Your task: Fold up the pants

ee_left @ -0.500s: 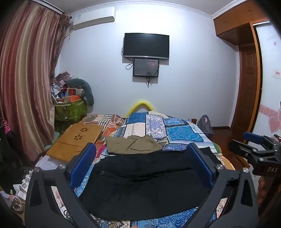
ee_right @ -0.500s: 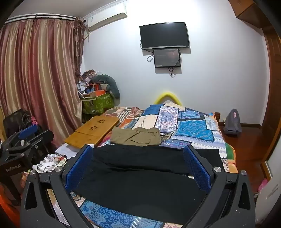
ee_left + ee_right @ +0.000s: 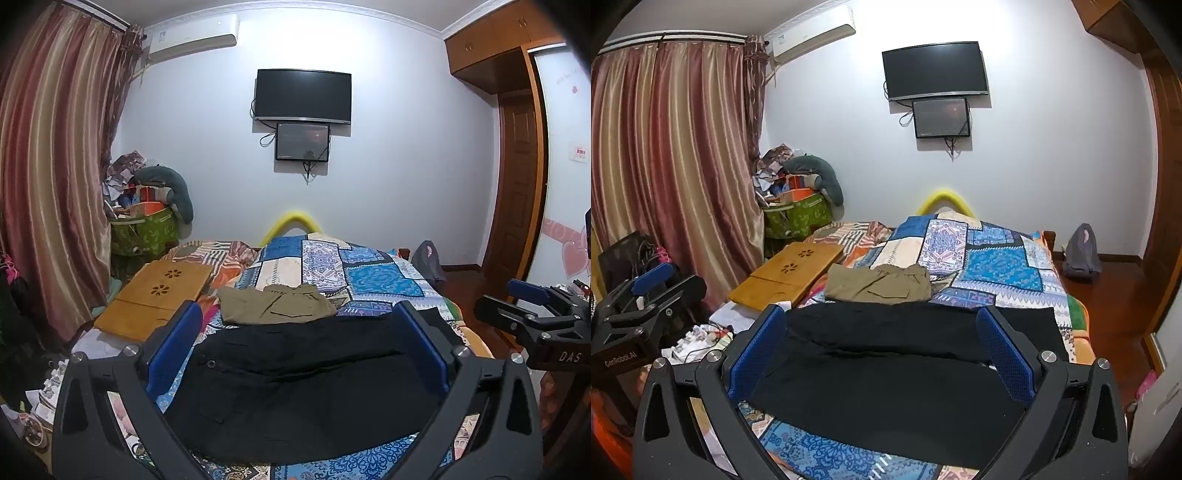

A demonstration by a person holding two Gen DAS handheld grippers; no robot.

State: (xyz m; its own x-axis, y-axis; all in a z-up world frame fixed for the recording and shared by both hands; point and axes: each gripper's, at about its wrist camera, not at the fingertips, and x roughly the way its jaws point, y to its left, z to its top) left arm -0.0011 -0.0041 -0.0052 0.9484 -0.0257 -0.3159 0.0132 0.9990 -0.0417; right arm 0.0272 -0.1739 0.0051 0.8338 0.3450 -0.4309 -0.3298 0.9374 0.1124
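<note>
Bed (image 3: 373, 280) with patchwork quilt, black pants (image 3: 303, 384) spread flat; left gripper (image 3: 295, 332) and right gripper (image 3: 882, 332) above, both wide open, empty.

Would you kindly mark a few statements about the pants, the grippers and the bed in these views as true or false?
1. The black pants lie spread on the patterned bedspread. True.
2. The left gripper is clamped on the black pants. False: its jaws are wide open and hold nothing.
3. The khaki pants lie folded on the bed beyond the black pants. True.
4. The right gripper is shut. False: it is open and empty.
5. The wooden lap desk rests on top of the black pants. False: it sits apart from them, at the left side of the bed.
</note>
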